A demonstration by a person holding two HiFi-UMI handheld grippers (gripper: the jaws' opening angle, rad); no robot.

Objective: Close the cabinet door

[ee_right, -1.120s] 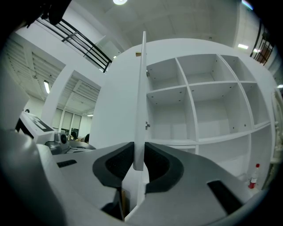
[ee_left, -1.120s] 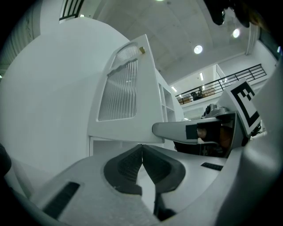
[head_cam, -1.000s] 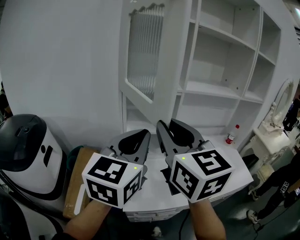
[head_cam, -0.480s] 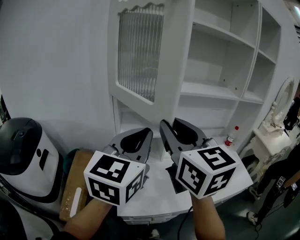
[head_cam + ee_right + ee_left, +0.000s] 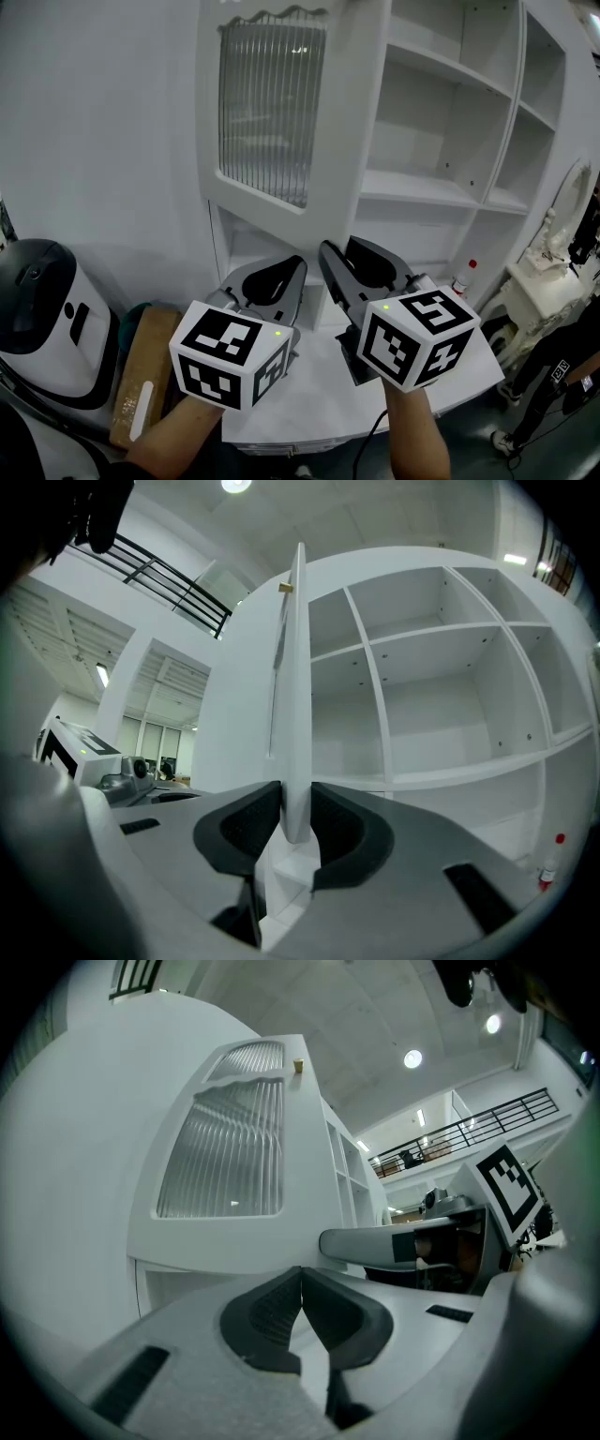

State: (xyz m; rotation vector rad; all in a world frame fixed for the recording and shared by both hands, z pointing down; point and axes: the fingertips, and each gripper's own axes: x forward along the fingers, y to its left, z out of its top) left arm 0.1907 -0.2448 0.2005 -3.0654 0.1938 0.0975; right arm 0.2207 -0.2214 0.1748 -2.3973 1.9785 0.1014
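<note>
Upper centre of the head view: ribbed-glass cabinet door (image 5: 272,112), ajar, left of the open shelves (image 5: 441,187). Lower centre: right gripper (image 5: 337,246), jaws opening around the door's free edge, pads barely clear of it. Just left: left gripper (image 5: 298,262), jaws pressed together, empty.

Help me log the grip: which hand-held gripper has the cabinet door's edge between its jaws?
The right hand-held gripper: the cabinet door's edge stands between its opening jaws. The left hand-held gripper has its jaws together, nothing between them.
</note>
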